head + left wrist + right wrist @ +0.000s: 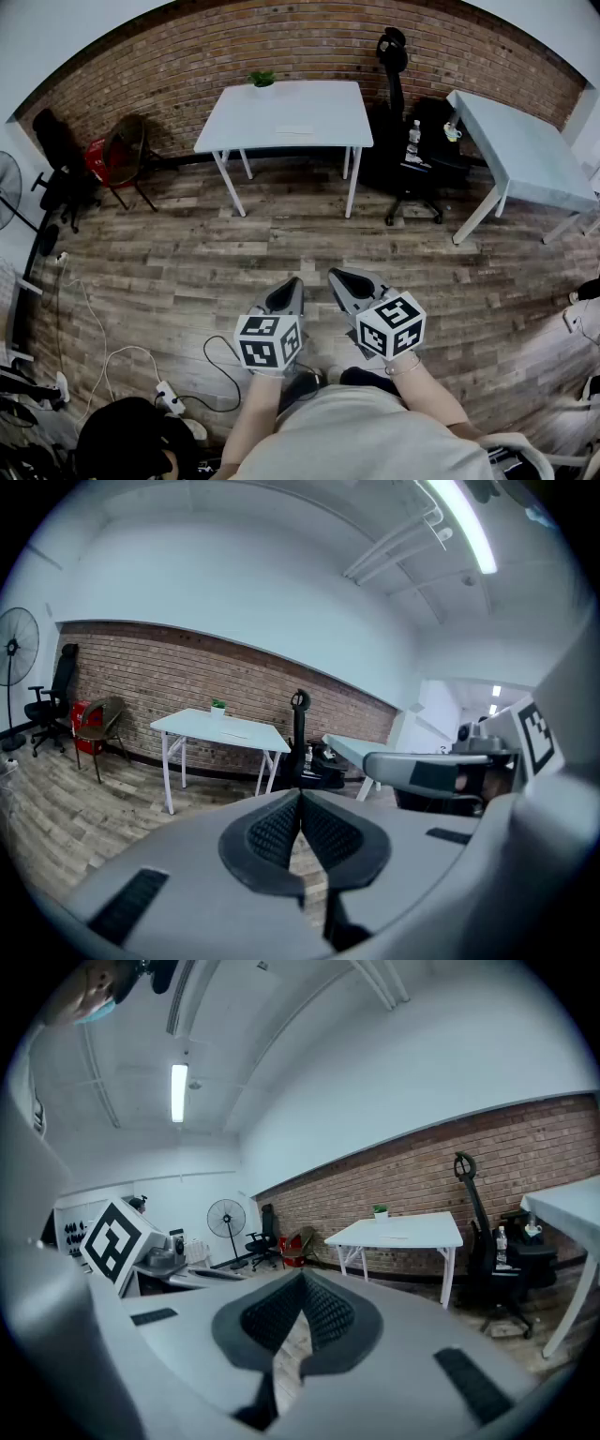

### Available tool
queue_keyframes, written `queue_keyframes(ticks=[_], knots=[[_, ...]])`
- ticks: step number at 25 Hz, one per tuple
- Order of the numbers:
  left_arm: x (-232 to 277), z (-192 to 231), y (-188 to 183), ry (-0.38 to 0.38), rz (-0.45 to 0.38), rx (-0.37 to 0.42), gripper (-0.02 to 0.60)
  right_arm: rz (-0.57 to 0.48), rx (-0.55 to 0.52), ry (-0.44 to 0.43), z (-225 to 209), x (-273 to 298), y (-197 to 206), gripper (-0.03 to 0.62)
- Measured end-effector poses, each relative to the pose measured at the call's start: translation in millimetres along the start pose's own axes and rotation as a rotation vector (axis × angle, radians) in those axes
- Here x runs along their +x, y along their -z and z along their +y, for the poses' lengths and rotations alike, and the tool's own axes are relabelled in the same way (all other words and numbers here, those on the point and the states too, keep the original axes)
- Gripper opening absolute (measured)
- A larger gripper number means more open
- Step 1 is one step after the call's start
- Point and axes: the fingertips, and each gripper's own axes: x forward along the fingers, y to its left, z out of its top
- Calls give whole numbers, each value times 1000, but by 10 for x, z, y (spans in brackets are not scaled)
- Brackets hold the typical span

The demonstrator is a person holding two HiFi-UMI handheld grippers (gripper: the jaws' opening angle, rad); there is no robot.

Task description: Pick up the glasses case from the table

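My left gripper (294,283) and right gripper (336,276) are both pressed closed, holding nothing. The glasses case (295,129), a pale flat oblong, lies on the white table (244,112), well ahead.

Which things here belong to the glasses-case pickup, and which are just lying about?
Belongs to the job:
white table
flat pale item on it, possibly the glasses case, too small to tell
left hand-held gripper, shut, empty
right hand-held gripper, shut, empty

Lying about:
potted plant
office chair
second table
floor fan
floor cables
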Motion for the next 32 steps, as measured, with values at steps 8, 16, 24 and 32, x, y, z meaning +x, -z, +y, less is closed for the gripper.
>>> queue_keyframes(ticks=[8, 16, 24, 32], knots=[[-21, 137, -47, 20, 6, 14, 8, 2, 1, 1, 112, 143, 19, -2], [-67, 249, -62, 46, 2, 8, 8, -37, 55, 22, 180, 222, -10, -2], [-43, 422, -12, 85, 16, -14, 8, -8, 90, 47, 221, 375, 145, -2], [274, 610, -28, 106, 55, -13, 8, -1, 114, 44, 0, 707, 167, -2]])
